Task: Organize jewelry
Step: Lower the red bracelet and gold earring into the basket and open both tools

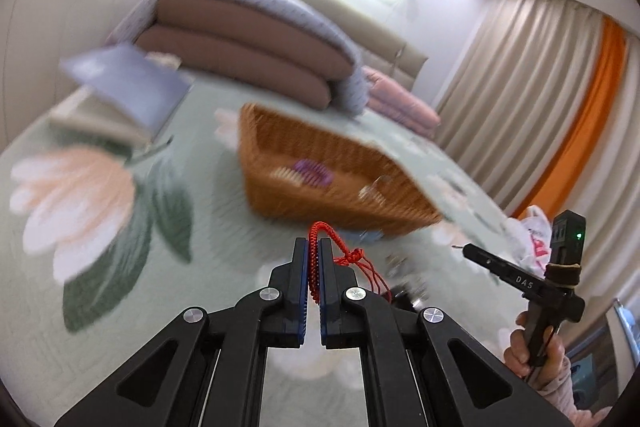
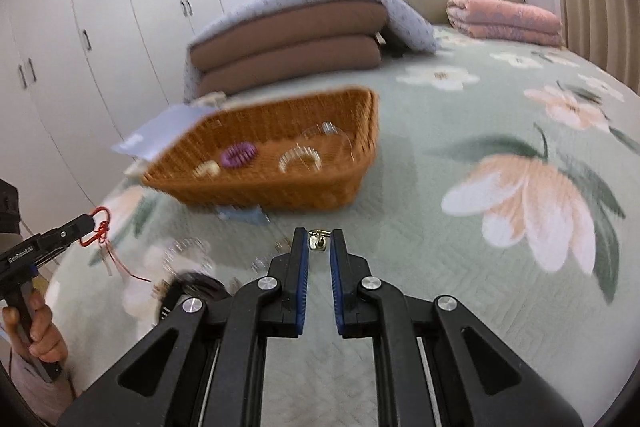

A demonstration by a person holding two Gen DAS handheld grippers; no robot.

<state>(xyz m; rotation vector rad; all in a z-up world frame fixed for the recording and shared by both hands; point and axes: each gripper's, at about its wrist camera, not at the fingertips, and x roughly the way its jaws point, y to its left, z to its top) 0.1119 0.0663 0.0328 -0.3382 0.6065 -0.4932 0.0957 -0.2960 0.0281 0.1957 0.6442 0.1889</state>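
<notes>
My left gripper point(image 1: 313, 245) is shut on a red braided cord bracelet point(image 1: 352, 257), whose loop and knot stick out past the fingertips; thin red strings trail below. From the right wrist view the same red cord point(image 2: 100, 225) hangs from the left gripper point(image 2: 86, 221) at the far left. My right gripper point(image 2: 319, 237) is shut on a small gold-coloured metal piece point(image 2: 317, 241) held between its tips. A wicker basket point(image 2: 360, 147) stands ahead on the bed, holding a purple coil hair tie point(image 2: 239, 154), a cream ring and clear bangles point(image 2: 300, 159). Both grippers hover above the bedspread, short of the basket point(image 1: 400, 199).
The floral green bedspread point(image 2: 500, 227) carries several small clear and dark items point(image 2: 192, 283) near the left front. Folded brown and blue bedding point(image 2: 288, 39) and a pink quilt point(image 2: 504, 17) lie behind the basket. A blue-grey card point(image 2: 160, 135) sits by the basket's left end.
</notes>
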